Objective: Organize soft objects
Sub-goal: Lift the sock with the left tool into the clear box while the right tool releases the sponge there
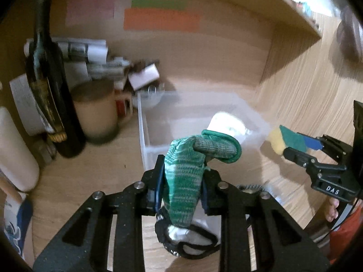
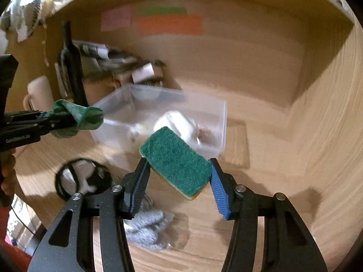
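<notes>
Left gripper (image 1: 182, 181): I hold it clamped on a green knitted sock (image 1: 186, 176), blue pads pressing both sides of the fabric. The sock stands up between my fingers, its cuff (image 1: 217, 146) folded over toward the clear plastic bin (image 1: 145, 140), which lies just beyond. In the right wrist view this gripper (image 2: 61, 122) enters from the left edge, the sock (image 2: 77, 117) hanging level with the bin's near-left corner.

Right gripper (image 2: 179, 176): I hold it closed on a kitchen sponge (image 2: 175, 161), green scouring face up, yellow foam showing along its lower edge. The sponge sits tilted between the blue pads, in front of the bin's (image 2: 223, 122) near wall. In the left wrist view it (image 1: 301, 147) comes in from the right, the sponge (image 1: 285, 139) just beside the bin's right corner.

Bin contents: one white soft object (image 2: 177, 124), partly blurred; a small brownish item (image 2: 205, 133) beside it that I cannot identify.

On the wooden tabletop (image 2: 261, 226), nearer me than the bin: a black-and-white fabric piece (image 2: 81, 178) to the left, and a grey knitted item (image 2: 147, 226) under my right gripper.

Left of the bin: a dark wine bottle (image 1: 50, 86), a beige mug (image 1: 95, 111), a white container (image 1: 15, 149), and a heap of papers and small boxes (image 1: 109, 63) behind them.

Behind the bin, on the wooden back panel: pink (image 1: 90, 11), green (image 1: 158, 2) and orange (image 1: 162, 19) paper notes.
</notes>
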`<state>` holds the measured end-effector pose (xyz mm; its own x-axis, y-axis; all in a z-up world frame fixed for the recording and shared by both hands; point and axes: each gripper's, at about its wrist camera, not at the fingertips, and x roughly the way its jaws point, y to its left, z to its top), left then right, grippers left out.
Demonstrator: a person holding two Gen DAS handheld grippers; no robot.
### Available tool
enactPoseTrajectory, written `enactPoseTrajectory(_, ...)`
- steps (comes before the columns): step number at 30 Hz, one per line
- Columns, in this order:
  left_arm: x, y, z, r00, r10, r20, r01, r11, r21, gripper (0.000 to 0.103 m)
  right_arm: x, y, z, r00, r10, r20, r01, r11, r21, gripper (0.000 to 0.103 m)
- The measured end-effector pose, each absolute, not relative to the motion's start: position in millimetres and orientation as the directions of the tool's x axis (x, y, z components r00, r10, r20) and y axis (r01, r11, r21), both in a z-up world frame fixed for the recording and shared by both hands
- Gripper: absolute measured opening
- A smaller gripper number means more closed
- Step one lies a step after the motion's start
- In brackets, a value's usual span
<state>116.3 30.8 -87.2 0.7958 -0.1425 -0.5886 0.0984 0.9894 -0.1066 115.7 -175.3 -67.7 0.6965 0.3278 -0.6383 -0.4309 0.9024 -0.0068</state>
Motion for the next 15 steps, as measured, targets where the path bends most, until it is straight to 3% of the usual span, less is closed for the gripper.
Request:
enactPoseTrajectory(8,129.2,22.7,-48.2,0.855,-0.131,-0.502,0.096,0.991,-0.096,0.027,126.3,-157.8,-28.1,0.752,0.382,-0.537,-0.456,0.890,-0.005,0.049)
enactPoseTrajectory(15,156.2,16.8,-43.1,0.856,-0.116,-0.504,0.078,0.992,-0.096,0.027,155.2,-138.9,-25.0,0.755,0.393,-0.525,-0.450,0.893,0.020,0.049)
